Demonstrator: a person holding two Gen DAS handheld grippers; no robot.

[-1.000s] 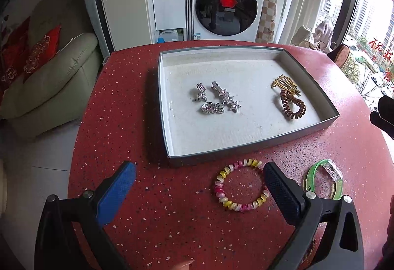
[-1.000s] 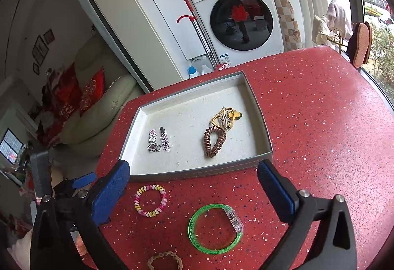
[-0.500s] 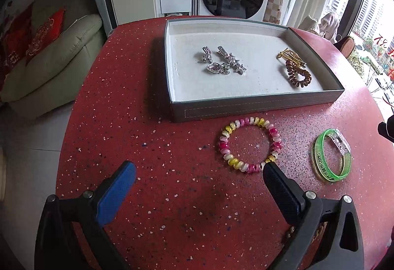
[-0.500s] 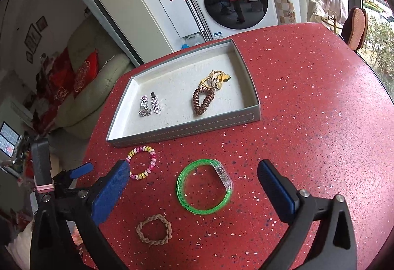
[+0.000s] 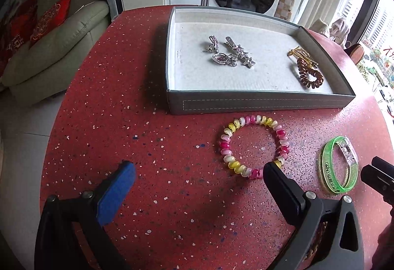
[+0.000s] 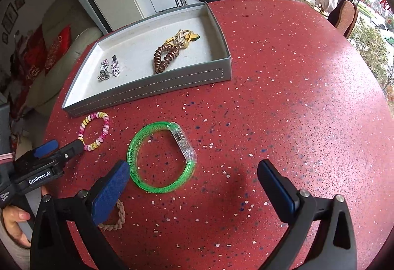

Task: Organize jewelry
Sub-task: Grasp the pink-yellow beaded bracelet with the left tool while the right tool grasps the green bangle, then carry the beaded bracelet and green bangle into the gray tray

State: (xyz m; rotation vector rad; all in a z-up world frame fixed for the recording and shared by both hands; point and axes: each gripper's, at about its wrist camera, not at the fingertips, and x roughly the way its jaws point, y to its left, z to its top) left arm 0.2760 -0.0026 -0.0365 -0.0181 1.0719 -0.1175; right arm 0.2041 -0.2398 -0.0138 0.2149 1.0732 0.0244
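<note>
Hand-held grippers [image 5: 197, 181] [image 6: 193, 175] spread wide above table [image 6: 295, 97]

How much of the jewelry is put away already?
Some. The silver clips, gold clip and brown coil tie lie in the tray. Both grippers are open, holding nothing. The beaded bracelet, green bangle and braided band remain outside.

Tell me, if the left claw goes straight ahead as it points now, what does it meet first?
Probably the beaded bracelet, which lies just ahead of the open left claw, toward its right finger. Beyond it stands the tray's near wall. Depth is hard to judge, so it may only meet the table.
</note>
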